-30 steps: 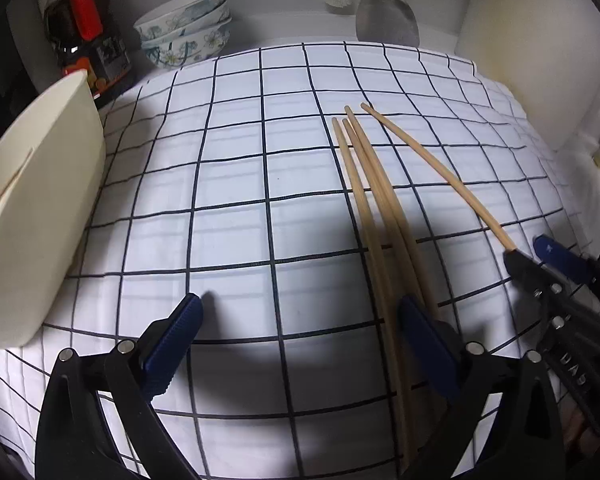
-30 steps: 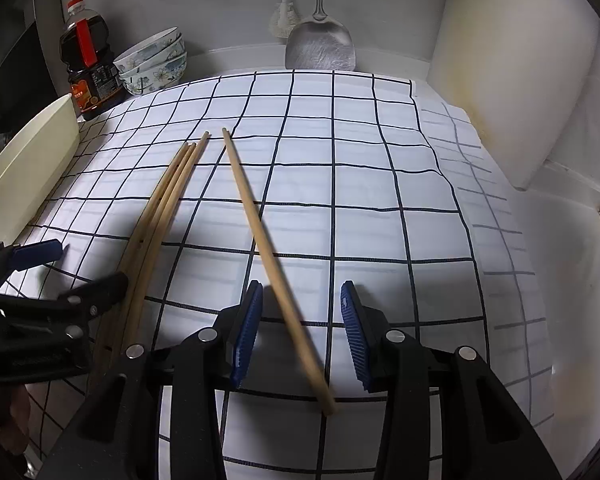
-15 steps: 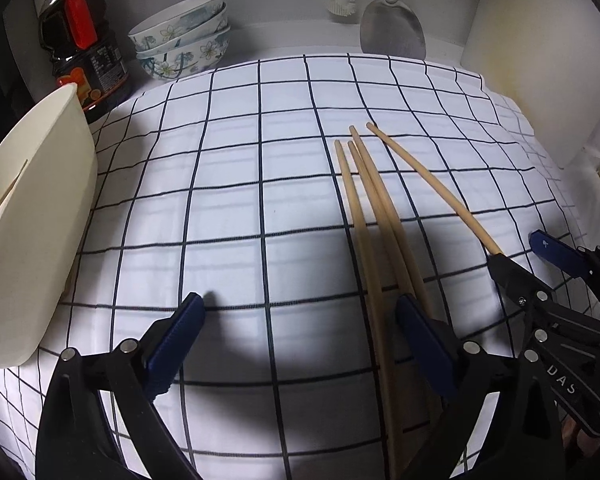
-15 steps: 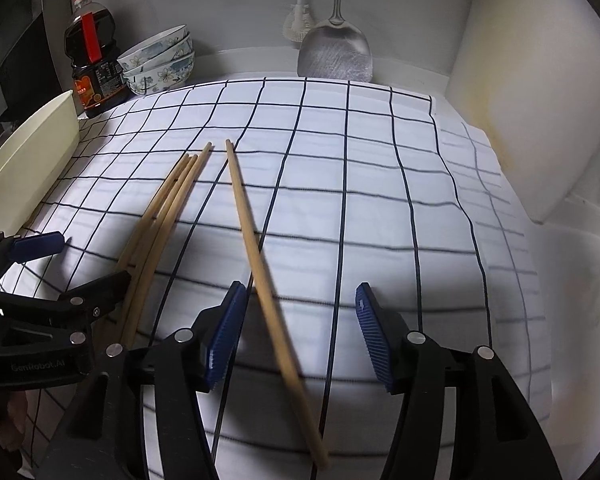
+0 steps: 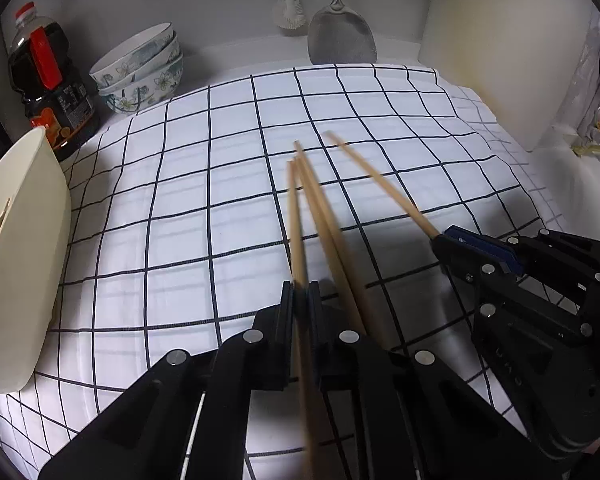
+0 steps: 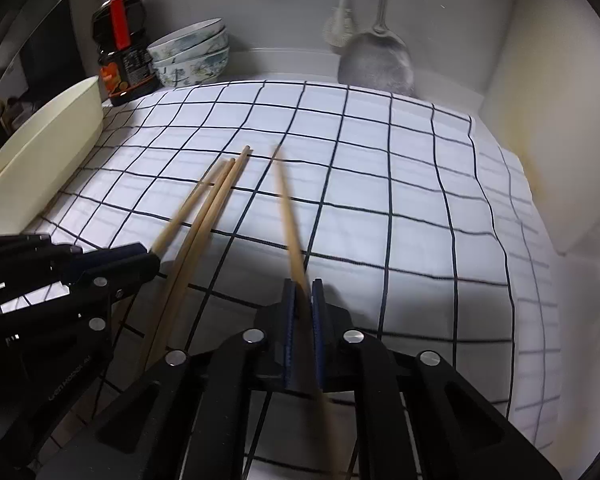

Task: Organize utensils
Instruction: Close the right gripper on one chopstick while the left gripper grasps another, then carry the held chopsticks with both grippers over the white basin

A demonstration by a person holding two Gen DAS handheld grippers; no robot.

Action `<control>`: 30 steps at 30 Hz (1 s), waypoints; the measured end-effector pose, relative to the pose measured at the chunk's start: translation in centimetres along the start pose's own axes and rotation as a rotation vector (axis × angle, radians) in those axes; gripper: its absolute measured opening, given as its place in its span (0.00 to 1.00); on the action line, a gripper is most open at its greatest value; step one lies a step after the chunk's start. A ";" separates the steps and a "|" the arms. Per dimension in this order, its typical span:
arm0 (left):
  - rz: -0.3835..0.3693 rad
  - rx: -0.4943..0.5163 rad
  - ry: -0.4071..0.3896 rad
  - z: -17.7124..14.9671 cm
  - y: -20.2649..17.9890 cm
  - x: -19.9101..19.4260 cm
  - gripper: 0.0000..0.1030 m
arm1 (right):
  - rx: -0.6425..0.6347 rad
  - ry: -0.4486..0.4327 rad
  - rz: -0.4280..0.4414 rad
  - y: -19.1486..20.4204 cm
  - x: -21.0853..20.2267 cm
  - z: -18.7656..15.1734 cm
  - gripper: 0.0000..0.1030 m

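Several wooden chopsticks lie or hang over a white checked cloth (image 5: 188,208). My left gripper (image 5: 300,296) is shut on one chopstick (image 5: 296,220), which points away from me; two more chopsticks (image 5: 332,232) lie just right of it. My right gripper (image 6: 303,300) is shut on a single chopstick (image 6: 288,208), also seen in the left wrist view (image 5: 380,184), where the right gripper (image 5: 452,240) shows. The left gripper (image 6: 140,260) shows in the right wrist view, with the pair (image 6: 204,220) beside it.
A cream tray (image 5: 20,248) stands at the cloth's left edge with a chopstick inside. A dark sauce bottle (image 5: 48,80) and stacked floral bowls (image 5: 140,72) stand at the back left. A metal spatula (image 5: 340,36) and brush (image 5: 288,8) lean on the back wall.
Both grippers closed, each on a chopstick. Both pulled back and up from the cloth, and the held chopsticks lifted with them.
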State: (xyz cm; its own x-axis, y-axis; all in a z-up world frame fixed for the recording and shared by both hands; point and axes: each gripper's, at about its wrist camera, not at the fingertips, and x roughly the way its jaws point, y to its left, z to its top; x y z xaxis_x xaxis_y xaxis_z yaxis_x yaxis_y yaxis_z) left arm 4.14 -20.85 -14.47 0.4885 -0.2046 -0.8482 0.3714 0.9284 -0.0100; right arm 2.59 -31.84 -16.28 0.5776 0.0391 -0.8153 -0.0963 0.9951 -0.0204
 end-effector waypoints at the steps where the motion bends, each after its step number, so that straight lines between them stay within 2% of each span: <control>1: -0.006 -0.004 0.007 -0.1 0.2 -0.1 0.07 | 0.024 0.004 0.008 -0.2 -0.1 -0.1 0.06; 6: -0.030 -0.029 0.031 -0.2 1.6 -1.1 0.07 | 0.163 0.028 0.058 -1.4 -1.2 -0.6 0.06; 11: -0.062 -0.046 0.016 0.2 3.5 -3.5 0.07 | 0.217 0.012 0.078 -0.8 -3.4 -0.5 0.06; 14: -0.070 -0.060 -0.020 0.9 5.5 -6.0 0.07 | 0.221 -0.010 0.089 0.6 -5.2 0.6 0.06; 17: -0.068 -0.083 -0.059 1.5 8.0 -8.3 0.07 | 0.209 -0.041 0.103 2.5 -6.9 2.1 0.06; 22: -0.014 -0.116 -0.119 1.7 13.2 -11.4 0.07 | 0.169 -0.096 0.147 6.8 -8.5 5.6 0.06; 30: 0.095 -0.214 -0.149 0.6 23.5 -13.2 0.07 | 0.091 -0.126 0.245 15.6 -7.1 11.0 0.06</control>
State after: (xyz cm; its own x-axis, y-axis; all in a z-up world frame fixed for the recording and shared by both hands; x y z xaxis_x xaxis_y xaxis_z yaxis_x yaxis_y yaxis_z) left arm 6.89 3.49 -3.15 0.6302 -0.1423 -0.7633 0.1510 0.9868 -0.0593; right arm 5.95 -15.64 -4.45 0.6424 0.2849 -0.7114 -0.1758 0.9583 0.2251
